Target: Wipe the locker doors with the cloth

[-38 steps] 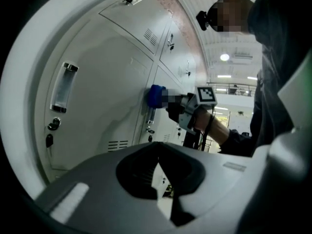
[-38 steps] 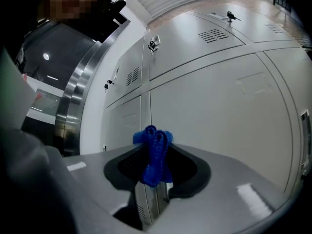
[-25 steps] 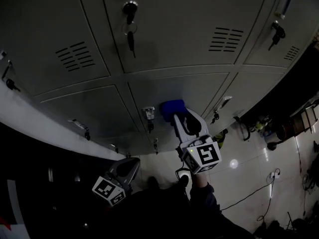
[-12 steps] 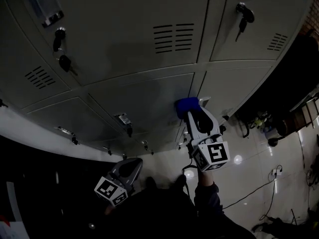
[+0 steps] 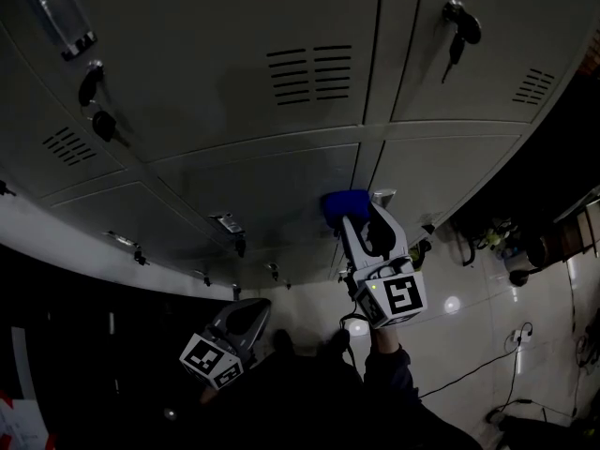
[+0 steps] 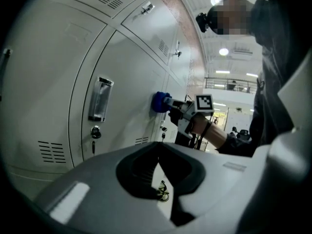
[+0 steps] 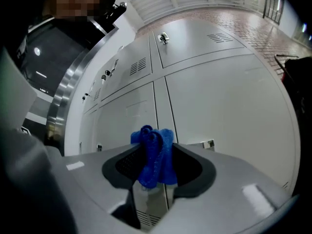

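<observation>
Your cloth [image 5: 342,202] sits pressed on the locker doors [image 5: 272,181], at the right edge of a lower door and right on the upright seam [image 5: 362,169] that parts it from its neighbour. A small latch [image 5: 383,196] juts out just beside the cloth on the right. To the left the door face is bare as far as another latch [image 5: 229,223]. Above, a level seam marks the upper row, which carries vents [image 5: 310,73] and a hanging key [image 5: 456,32]. Tiled floor [image 5: 469,317] lies open on your right.

Your right gripper [image 5: 352,221] has its jaws clamped on the blue cloth [image 7: 155,155], which bunches out past the tips. Your sleeve [image 5: 386,375] comes up from below, and the gripper points up and into the lockers with its marker cube facing you.

Your left gripper [image 5: 249,307] hangs low near your body, well apart from the doors, with its jaws drawn together on nothing.
</observation>
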{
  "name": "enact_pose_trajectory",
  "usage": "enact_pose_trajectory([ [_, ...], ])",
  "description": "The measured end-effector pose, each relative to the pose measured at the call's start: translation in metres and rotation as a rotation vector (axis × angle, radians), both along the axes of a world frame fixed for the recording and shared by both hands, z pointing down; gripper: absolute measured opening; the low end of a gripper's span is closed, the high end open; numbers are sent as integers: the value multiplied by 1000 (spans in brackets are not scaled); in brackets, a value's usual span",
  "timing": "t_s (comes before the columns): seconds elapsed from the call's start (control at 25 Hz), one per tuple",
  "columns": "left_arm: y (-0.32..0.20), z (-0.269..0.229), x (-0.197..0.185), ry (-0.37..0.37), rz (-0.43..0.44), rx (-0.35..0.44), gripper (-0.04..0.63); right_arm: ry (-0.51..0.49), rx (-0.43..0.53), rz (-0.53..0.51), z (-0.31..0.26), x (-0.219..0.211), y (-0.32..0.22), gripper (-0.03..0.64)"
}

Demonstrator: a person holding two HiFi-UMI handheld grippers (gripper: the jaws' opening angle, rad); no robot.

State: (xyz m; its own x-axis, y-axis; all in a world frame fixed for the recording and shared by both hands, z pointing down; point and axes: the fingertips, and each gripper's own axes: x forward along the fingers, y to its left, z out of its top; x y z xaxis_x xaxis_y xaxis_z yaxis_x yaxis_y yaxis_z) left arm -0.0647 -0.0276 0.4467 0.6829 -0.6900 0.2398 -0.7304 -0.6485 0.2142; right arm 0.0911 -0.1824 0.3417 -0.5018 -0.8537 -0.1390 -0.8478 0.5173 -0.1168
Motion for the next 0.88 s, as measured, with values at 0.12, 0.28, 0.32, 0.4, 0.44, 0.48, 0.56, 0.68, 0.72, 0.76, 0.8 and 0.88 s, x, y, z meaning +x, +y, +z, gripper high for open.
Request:
enact_pose_trajectory([
  [0.12,0,1,-3,2,-5,-4,0,-46,-12,-41,1,-3,-2,161],
  [0.28,2,0,-6,7,15,3,0,-61,-26,-75,2,-16,-1,159],
  [0.32,2,-1,-6,9,22,8,0,-55,-22,-60,2,-16,-1,155],
  [0.4,3,-5,-10,14,35,18,0,-52,-23,-28,0,-16,1,144],
  [0.44,3,-6,-13,16,41,23,0,-52,-26,-13,-1,-16,3,139],
  [0.48,4,-7,-16,18,48,25,0,-51,-27,0,-3,-18,6,135],
  [0.56,7,-7,-24,21,64,28,0,-56,-15,3,-10,-29,15,130],
  [0.68,12,-6,-39,26,83,30,0,-58,4,-32,-16,-61,32,129],
  [0.72,14,-5,-46,26,85,30,0,-56,8,-50,-17,-76,37,129],
  [0.76,16,-5,-53,26,87,30,0,-53,12,-71,-17,-91,43,129],
  [0.8,18,-4,-59,27,89,29,0,-49,13,-91,-15,-107,48,129],
  [0.88,22,-3,-73,26,92,30,0,-40,12,-133,-11,-139,56,129],
])
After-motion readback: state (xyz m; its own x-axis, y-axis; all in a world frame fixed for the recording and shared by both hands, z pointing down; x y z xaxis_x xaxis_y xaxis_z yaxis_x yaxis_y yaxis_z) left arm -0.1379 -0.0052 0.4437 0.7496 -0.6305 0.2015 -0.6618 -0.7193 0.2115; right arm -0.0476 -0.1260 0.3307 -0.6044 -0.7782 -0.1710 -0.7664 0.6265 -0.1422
